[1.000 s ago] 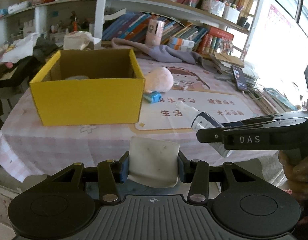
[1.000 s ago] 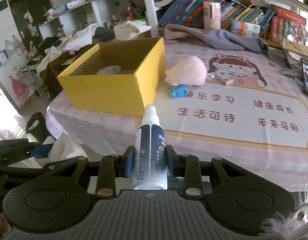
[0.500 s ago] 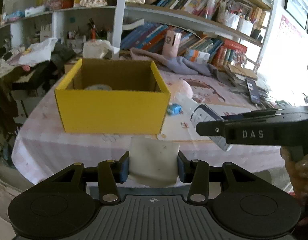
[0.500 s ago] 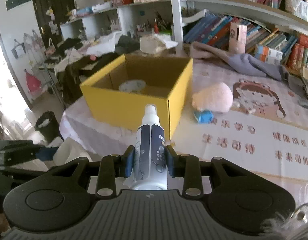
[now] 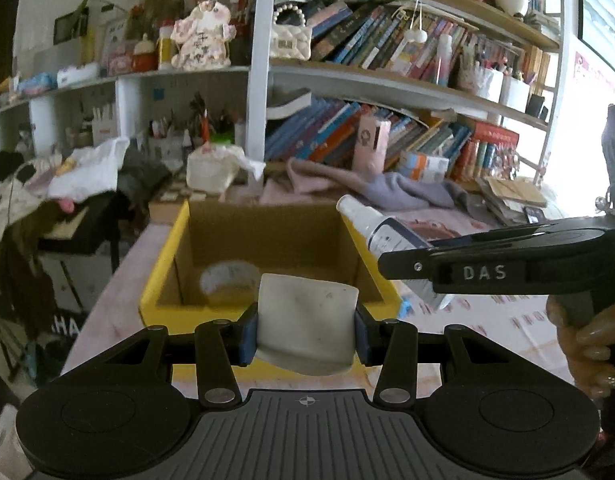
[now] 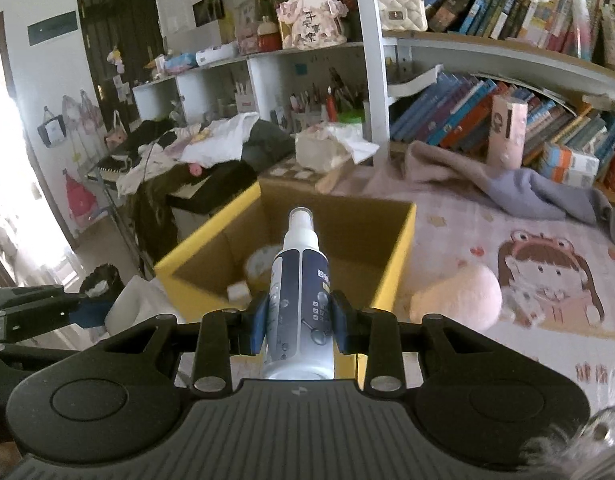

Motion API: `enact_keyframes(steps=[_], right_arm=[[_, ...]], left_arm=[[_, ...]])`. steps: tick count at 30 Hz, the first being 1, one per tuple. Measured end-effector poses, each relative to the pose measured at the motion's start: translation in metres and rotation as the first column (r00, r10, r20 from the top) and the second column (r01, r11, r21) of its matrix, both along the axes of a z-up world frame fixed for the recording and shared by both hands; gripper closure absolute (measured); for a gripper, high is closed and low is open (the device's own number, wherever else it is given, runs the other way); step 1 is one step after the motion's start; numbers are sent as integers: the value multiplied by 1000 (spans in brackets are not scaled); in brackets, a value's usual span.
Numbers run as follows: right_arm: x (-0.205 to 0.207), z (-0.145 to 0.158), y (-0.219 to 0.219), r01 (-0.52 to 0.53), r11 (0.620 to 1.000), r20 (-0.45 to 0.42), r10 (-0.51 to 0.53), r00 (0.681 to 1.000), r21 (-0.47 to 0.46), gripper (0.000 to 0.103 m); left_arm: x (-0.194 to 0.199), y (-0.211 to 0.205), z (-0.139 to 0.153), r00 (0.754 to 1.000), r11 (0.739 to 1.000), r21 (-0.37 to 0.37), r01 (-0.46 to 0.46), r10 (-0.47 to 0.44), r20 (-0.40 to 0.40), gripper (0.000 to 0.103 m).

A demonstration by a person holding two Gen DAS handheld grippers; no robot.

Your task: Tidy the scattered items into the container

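The yellow cardboard box [image 5: 163,276] stands open on the table, with a pale round roll [image 5: 227,280] lying inside. My left gripper [image 5: 305,330] is shut on a flat white pad [image 5: 307,312], held over the box's near wall. Off to its right, my right gripper [image 5: 391,264] holds a white and blue spray bottle [image 5: 381,234]. In the right wrist view that gripper [image 6: 299,320] is shut on the bottle [image 6: 301,280], whose nozzle points over the box [image 6: 391,276]. A pink plush ball [image 6: 457,300] lies right of the box.
A grey cloth [image 6: 527,188] and a pink carton [image 6: 505,136] lie behind the box, under shelves full of books. A pile of clothes [image 6: 211,144] sits on the left past the table's edge. A person's hand [image 5: 587,352] grips the right tool.
Both grippers have risen and moved forward to the box with their loads still held. The box now fills the lower middle of both views and its inside shows.
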State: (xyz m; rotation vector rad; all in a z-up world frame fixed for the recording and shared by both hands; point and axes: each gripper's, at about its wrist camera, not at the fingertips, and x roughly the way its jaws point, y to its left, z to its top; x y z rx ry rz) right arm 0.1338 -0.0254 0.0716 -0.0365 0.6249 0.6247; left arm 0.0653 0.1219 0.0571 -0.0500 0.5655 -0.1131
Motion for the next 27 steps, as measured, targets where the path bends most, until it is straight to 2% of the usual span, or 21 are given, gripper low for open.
enact_keyframes(steps=[8,13,19,27], right_arm=[[77,-14,29,1,1000,-63,-2,998,-16,72],[122,-25,47,15,1000,-113,-15,993,-3,72],[162,-43,74,-31,995,-137,18,990,-98,72],[190,-81,100,-124,965,-246,66,967,-231,72]], left_arm=[[64,17,-4,1000,1000,12,-2,2,-6,59],[108,23,-14,999,1000,31,3,-2,-45,59],[146,23,-39,991,999,45,29,-23,-135,59],[173,18,-74,964,996,38,76,-64,-259,59]])
